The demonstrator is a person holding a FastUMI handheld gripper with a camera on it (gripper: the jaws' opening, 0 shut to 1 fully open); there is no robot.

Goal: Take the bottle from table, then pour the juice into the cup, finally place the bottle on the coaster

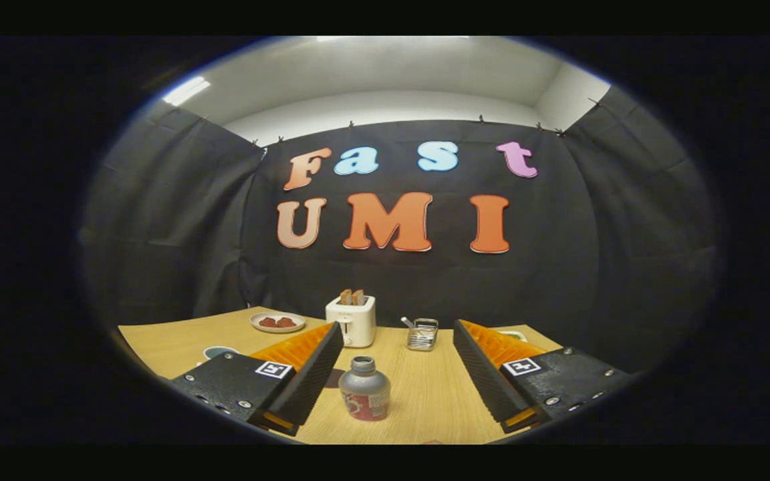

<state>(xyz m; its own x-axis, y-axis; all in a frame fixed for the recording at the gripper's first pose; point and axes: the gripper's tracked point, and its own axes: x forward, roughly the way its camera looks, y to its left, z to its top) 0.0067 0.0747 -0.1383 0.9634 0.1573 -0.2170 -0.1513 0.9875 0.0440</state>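
First step, the reach: the gripper is spread wide, holding nothing, with the bottle upright between its fingers, nearer eleven o'clock. Next, I reckon, it closes on the bottle's body.

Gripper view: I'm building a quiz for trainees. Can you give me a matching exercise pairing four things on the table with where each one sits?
Things:
1. bottle
2. toaster
3. plate
4. wire basket

Places:
A. left of the toaster, holding red pieces
B. between the open fingers of the gripper, touching neither
C. right of the toaster
D. beyond the bottle, bread slices in its slots

Pairs: 1-B, 2-D, 3-A, 4-C
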